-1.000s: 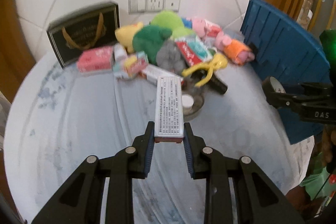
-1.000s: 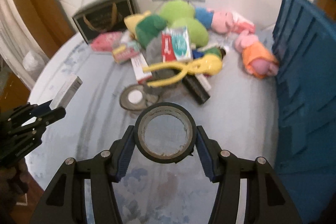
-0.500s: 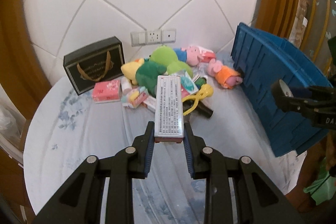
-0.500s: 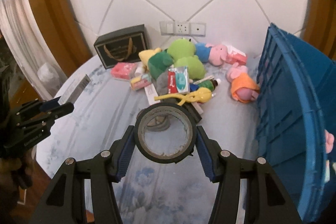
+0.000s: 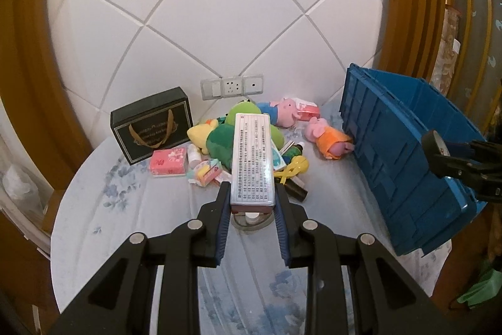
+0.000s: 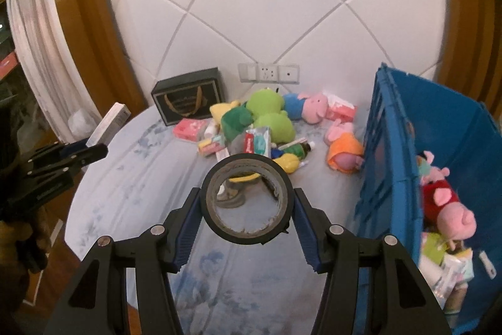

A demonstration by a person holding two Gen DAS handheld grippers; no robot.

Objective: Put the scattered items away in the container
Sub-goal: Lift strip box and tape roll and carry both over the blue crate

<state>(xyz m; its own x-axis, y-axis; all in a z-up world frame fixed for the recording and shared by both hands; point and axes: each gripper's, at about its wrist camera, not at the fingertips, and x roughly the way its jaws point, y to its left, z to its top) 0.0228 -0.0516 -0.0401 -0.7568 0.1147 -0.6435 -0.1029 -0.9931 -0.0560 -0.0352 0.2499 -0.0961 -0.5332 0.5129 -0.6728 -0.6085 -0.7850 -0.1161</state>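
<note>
My left gripper (image 5: 252, 200) is shut on a long white printed box (image 5: 253, 159), held well above the round table. My right gripper (image 6: 247, 209) is shut on a black tape roll (image 6: 247, 198), also raised high. The blue crate (image 6: 389, 146) stands at the right with pig plush toys (image 6: 445, 203) and packets inside. A heap of scattered items lies at the table's back: green plush (image 5: 222, 140), pink pig plush (image 5: 329, 138), yellow tool (image 5: 291, 170), pink packet (image 5: 168, 160). In the right wrist view the left gripper (image 6: 91, 149) shows at the left edge with its box (image 6: 109, 123).
A dark gift box (image 5: 153, 124) stands against the tiled wall at the back left, under wall sockets (image 5: 232, 87). A second tape roll (image 5: 251, 218) lies flat on the floral tablecloth (image 5: 125, 225) below my left fingers. Wooden frames flank the wall.
Both grippers have risen with their loads, so the table and the heap look smaller and farther below. The inside of the crate has come into the right wrist view.
</note>
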